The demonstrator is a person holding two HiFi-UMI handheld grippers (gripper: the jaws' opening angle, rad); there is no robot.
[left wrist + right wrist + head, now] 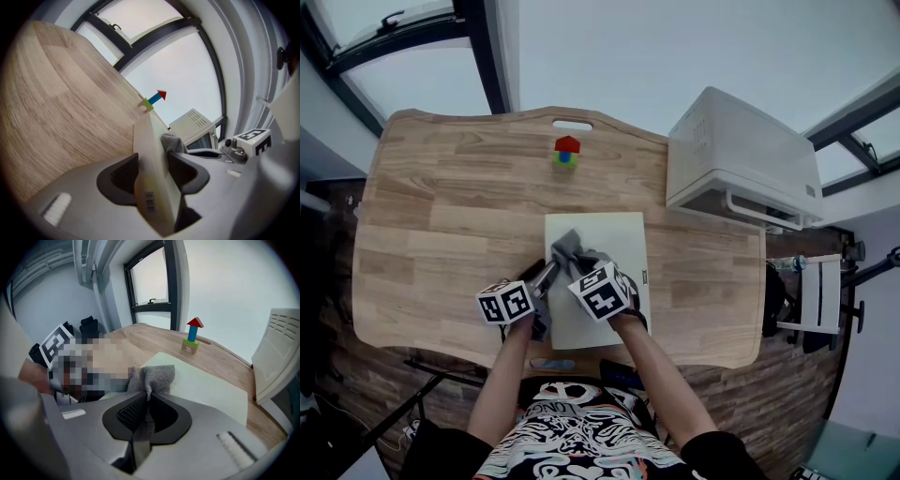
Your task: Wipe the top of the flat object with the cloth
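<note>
A pale cream flat board [614, 239] lies on the wooden table [441, 216] in front of me. My left gripper [546, 277] is shut on the board's left edge; in the left gripper view the board [149, 154] stands edge-on between the jaws. My right gripper [581, 265] is shut on a grey knitted cloth [570, 249], which rests bunched on the board's near left part. In the right gripper view the cloth [152, 377] sticks out from the jaws onto the board [206, 385].
A small toy block tower [566, 150] with a red top stands at the table's far edge. A white boxy appliance [741, 159] sits on the far right corner. A white folding rack [817, 295] stands on the floor to the right.
</note>
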